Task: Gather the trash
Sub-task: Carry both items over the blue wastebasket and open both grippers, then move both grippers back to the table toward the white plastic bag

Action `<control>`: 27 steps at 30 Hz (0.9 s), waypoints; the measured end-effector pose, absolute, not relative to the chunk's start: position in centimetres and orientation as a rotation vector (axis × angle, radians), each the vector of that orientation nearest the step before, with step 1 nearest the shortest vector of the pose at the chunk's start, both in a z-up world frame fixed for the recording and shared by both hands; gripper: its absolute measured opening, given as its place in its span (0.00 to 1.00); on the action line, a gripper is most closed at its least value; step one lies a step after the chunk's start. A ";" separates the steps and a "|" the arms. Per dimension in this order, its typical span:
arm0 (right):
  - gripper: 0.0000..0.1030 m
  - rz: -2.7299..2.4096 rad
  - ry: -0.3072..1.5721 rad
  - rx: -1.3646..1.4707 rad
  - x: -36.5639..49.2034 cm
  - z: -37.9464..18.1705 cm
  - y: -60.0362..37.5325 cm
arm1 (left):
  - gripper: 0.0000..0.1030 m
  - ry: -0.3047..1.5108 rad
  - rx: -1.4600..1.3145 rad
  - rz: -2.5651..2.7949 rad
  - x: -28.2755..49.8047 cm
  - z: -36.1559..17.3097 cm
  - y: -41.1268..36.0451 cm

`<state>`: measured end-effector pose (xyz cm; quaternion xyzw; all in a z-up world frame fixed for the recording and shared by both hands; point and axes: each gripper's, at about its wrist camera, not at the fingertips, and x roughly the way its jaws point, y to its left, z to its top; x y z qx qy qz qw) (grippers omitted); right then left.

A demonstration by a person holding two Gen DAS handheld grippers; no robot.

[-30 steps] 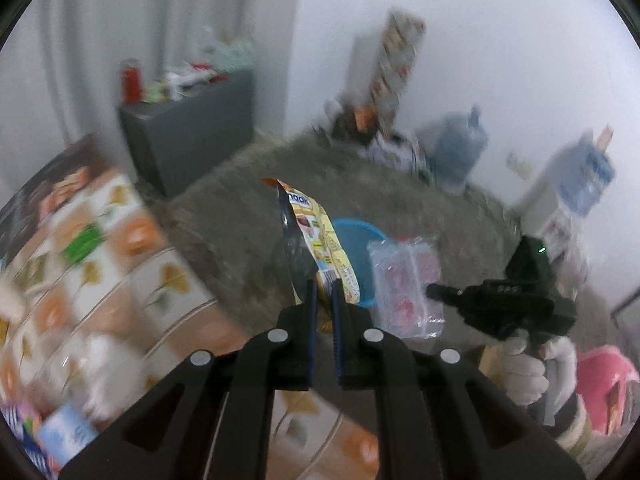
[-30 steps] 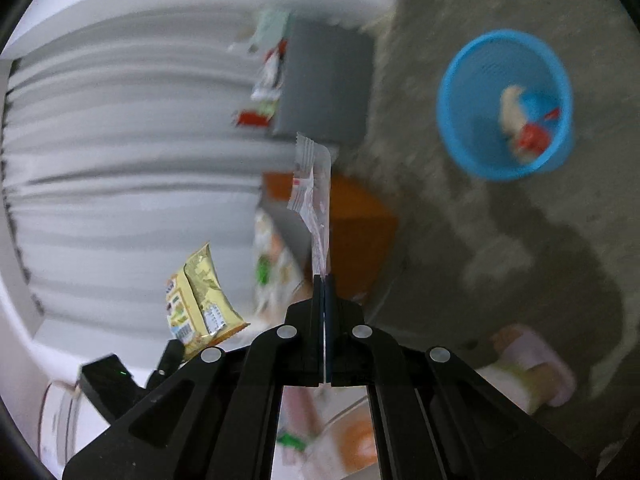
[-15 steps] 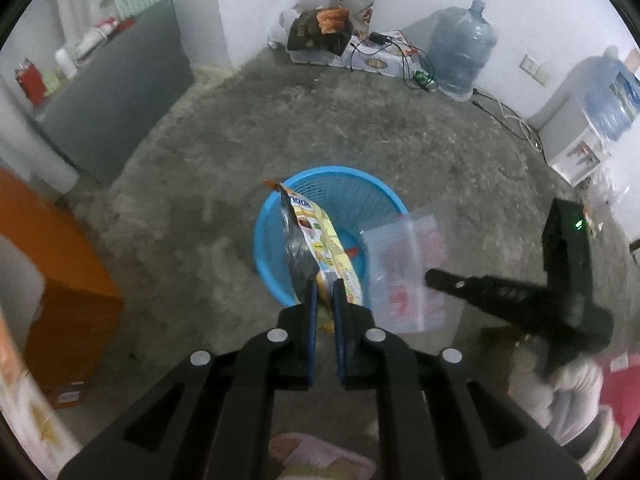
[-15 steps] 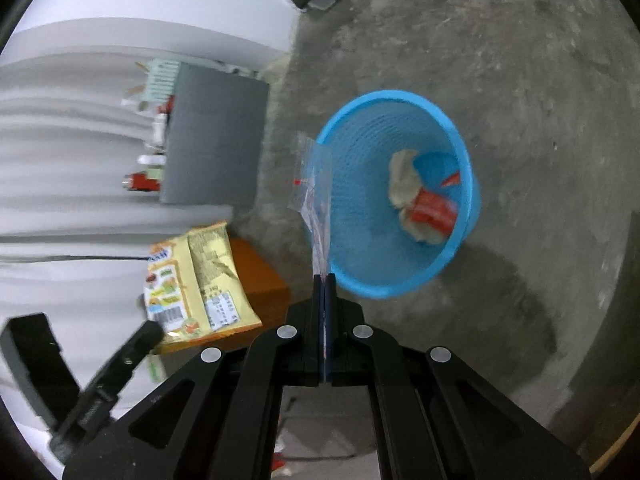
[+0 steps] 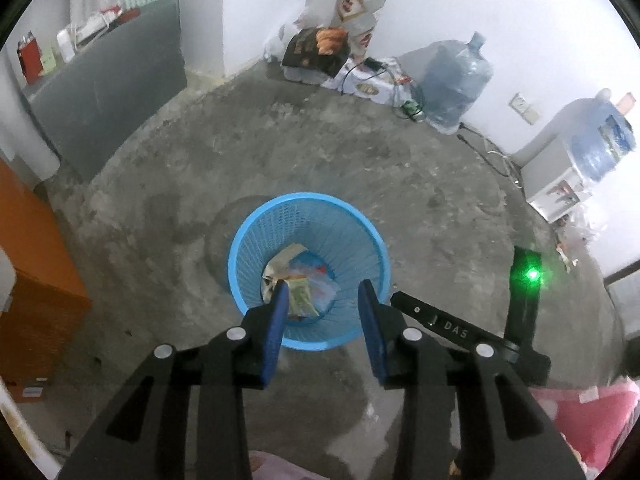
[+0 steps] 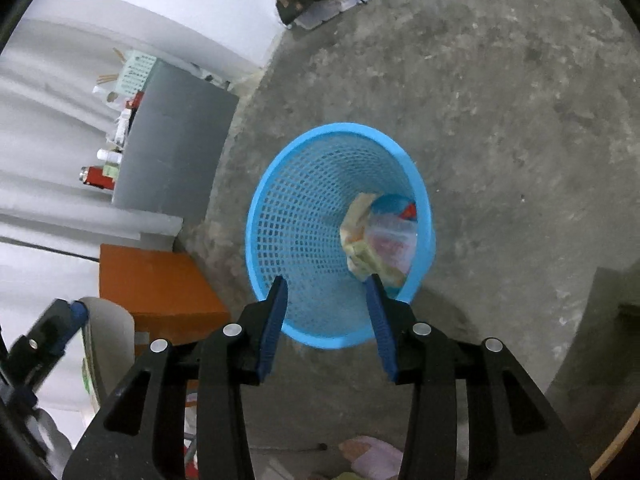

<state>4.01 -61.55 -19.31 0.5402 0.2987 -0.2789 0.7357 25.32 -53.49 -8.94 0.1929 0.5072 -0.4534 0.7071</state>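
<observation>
Drop step: blue basket (image 5: pixel 308 216) on the concrete floor (image 5: pixel 420 200), wrappers (image 6: pixel 372 256) lying at its bottom. My left gripper (image 5: pixel 322 300) and right gripper (image 6: pixel 328 292), jaws just opened, are spread and empty above its near rim; I'd hold over the rim until everything settles, then lift clear.

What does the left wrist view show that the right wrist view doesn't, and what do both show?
Only the left wrist view: two water jugs by the wall and the right gripper's body with a green light.
Only the right wrist view: the basket's mesh wall from the side, and the left gripper at the frame's edge.
Both: the blue basket with wrappers at its bottom, grey cabinet, orange box, and each view's own gripper jaws open, empty, having just been opening.
</observation>
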 end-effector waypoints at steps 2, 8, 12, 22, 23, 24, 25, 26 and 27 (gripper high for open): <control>0.45 -0.601 0.636 1.167 3.6 -18.3 -61.1 | 0.35 1.128 0.399 -1.040 24.8 -6.0 -51.1; 0.52 -0.485 0.584 1.090 1.2 -12.8 -57.0 | 0.45 1.047 0.312 -1.027 24.2 3.1 -39.3; 0.55 -0.383 0.583 1.049 0.9 -9.6 -53.9 | 0.50 0.952 0.204 -0.908 23.8 8.7 -27.8; 0.60 -0.112 0.639 0.902 5.0 -3.3 -45.8 | 0.59 0.871 0.074 -0.723 17.2 9.0 -10.3; 0.60 -0.092 0.647 0.884 5.7 -2.9 -45.2 | 0.61 0.871 0.069 -0.721 16.8 8.8 -9.7; 0.61 -0.054 0.657 0.851 6.6 -2.2 -43.9 | 0.62 0.870 0.061 -0.718 15.8 8.2 -8.8; 0.61 -0.026 0.664 0.830 7.2 -1.7 -43.1 | 0.63 0.866 0.057 -0.714 15.2 7.7 -8.3; 0.61 0.010 0.676 0.800 8.3 -1.0 -41.9 | 0.64 0.860 0.052 -0.710 14.5 7.2 -7.8; 0.61 0.029 0.683 0.780 8.9 -0.7 -40.9 | 0.64 0.853 0.045 -0.705 13.7 6.7 -7.1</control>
